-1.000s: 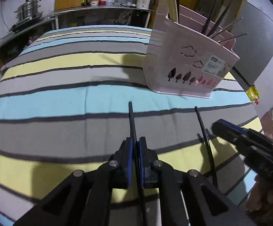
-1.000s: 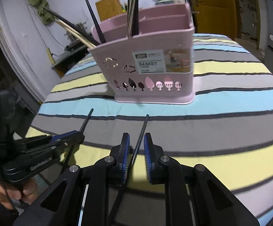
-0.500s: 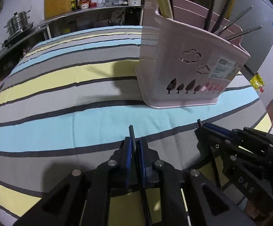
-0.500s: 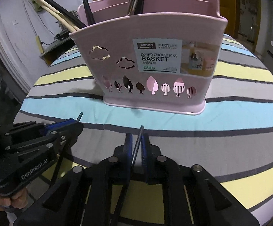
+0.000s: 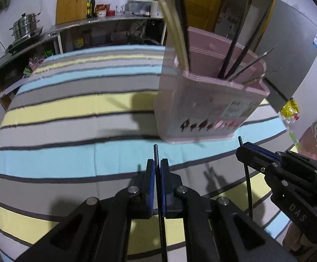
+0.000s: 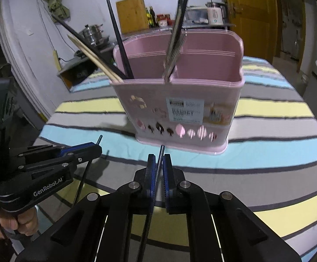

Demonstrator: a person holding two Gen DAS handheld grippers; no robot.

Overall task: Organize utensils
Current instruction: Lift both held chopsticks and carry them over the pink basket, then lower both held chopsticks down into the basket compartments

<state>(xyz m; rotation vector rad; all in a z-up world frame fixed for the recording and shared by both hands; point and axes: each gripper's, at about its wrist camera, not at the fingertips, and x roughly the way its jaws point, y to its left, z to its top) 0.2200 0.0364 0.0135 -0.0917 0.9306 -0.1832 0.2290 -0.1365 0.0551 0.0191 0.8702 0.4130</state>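
Note:
A pink divided chopstick basket point(image 5: 211, 107) point(image 6: 180, 109) stands on the striped tablecloth and holds several black, metal and wooden chopsticks. My left gripper point(image 5: 157, 167) is shut on a black chopstick point(image 5: 156, 152), held above the cloth in front of the basket. It also shows in the right wrist view point(image 6: 93, 149). My right gripper point(image 6: 157, 162) is shut on another black chopstick point(image 6: 161, 152), also lifted in front of the basket. It shows in the left wrist view point(image 5: 243, 150) at the right.
The round table has a striped cloth point(image 5: 71, 131). A counter with a steel pot point(image 5: 26, 27), bottles and a wooden board point(image 5: 72, 2) runs behind. A yellow door point(image 6: 248, 15) and a grey fridge point(image 5: 294, 50) stand beyond the table.
Both grippers lifted their chopsticks off the cloth and rose; the basket's open top now shows from above. The right gripper closed on its chopstick during this second.

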